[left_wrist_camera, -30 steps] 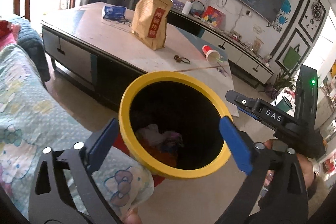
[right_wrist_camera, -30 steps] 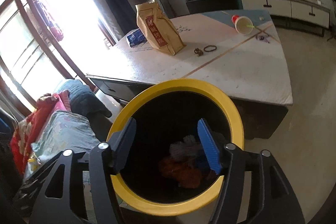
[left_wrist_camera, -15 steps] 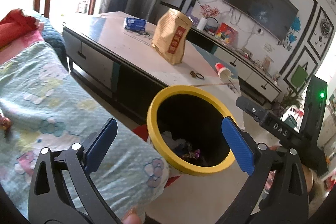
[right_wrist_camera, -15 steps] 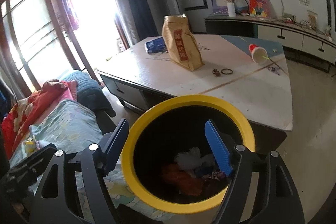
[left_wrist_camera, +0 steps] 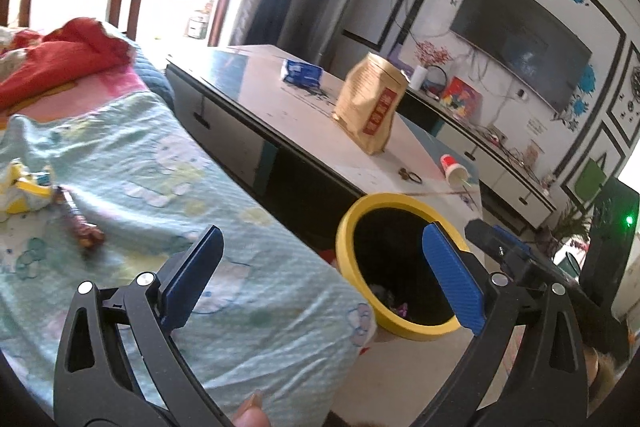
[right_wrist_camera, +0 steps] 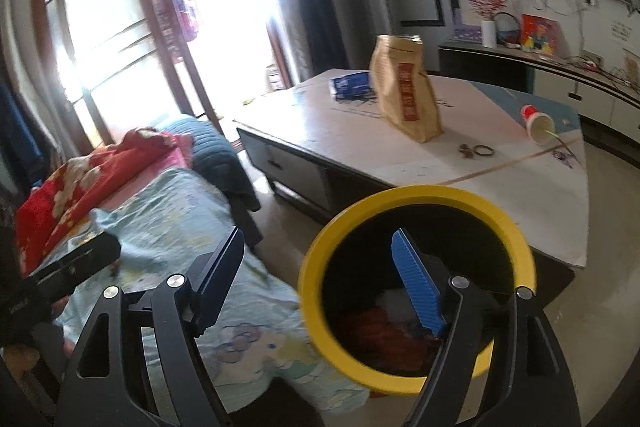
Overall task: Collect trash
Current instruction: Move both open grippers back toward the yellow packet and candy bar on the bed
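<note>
A black bin with a yellow rim [left_wrist_camera: 416, 330] stands on the floor between the blanket-covered couch and the coffee table, with crumpled trash [right_wrist_camera: 384, 331] inside. My left gripper [left_wrist_camera: 324, 279] is open and empty, over the blanket's edge just left of the bin. On the blanket at far left lie a yellow-white wrapper [left_wrist_camera: 24, 187] and a brown wrapper [left_wrist_camera: 84, 229]. My right gripper [right_wrist_camera: 320, 283] is open and empty, its right finger over the bin's mouth [right_wrist_camera: 420, 193]. On the table are a brown paper bag [left_wrist_camera: 372, 107], a blue packet [left_wrist_camera: 302, 71] and a tipped red paper cup [left_wrist_camera: 454, 169].
The low coffee table [left_wrist_camera: 256, 99] stands close behind the bin, with hair ties [left_wrist_camera: 410, 175] on it. A red quilt [left_wrist_camera: 60, 63] lies at the couch's far end. A TV cabinet [left_wrist_camera: 500, 171] runs along the back wall. Each gripper shows in the other's view [right_wrist_camera: 76, 263].
Both views have swung left and pulled back from the bin, which now sits smaller and to the right. The blanket with its wrappers has come into sight. Both grippers stayed open.
</note>
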Action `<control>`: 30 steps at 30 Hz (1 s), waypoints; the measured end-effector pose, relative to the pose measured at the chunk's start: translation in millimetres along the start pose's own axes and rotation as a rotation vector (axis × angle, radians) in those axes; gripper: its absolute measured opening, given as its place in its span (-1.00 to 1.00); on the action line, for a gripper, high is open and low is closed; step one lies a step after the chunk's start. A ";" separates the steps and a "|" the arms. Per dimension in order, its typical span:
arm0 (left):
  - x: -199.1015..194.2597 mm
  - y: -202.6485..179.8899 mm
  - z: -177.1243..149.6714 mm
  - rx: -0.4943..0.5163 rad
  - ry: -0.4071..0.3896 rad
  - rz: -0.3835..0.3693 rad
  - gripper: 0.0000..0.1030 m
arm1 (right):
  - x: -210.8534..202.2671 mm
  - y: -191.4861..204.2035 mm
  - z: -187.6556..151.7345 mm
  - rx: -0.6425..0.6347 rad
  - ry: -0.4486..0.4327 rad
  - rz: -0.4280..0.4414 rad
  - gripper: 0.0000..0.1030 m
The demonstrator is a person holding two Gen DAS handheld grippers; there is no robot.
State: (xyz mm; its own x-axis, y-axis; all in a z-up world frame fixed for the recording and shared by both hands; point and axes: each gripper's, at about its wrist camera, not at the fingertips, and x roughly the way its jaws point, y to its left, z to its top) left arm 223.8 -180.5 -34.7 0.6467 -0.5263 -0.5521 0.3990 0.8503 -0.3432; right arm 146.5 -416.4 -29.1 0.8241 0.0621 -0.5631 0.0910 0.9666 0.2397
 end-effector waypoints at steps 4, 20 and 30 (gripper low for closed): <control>-14.1 17.2 1.9 -0.024 -0.026 0.030 0.78 | 1.0 21.3 -1.5 -0.039 0.013 0.044 0.44; -56.8 89.7 2.3 -0.136 -0.097 0.119 0.78 | 10.8 105.9 -10.9 -0.192 0.064 0.168 0.44; -80.3 164.5 4.6 -0.231 -0.122 0.237 0.78 | 47.4 182.7 -22.5 -0.324 0.101 0.262 0.44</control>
State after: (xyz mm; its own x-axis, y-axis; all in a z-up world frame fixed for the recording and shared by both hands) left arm 240.4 1.6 -43.3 0.7820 -0.2984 -0.5472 0.0801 0.9188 -0.3866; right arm 189.6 -231.2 -29.8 0.7359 0.3242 -0.5944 -0.3077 0.9422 0.1330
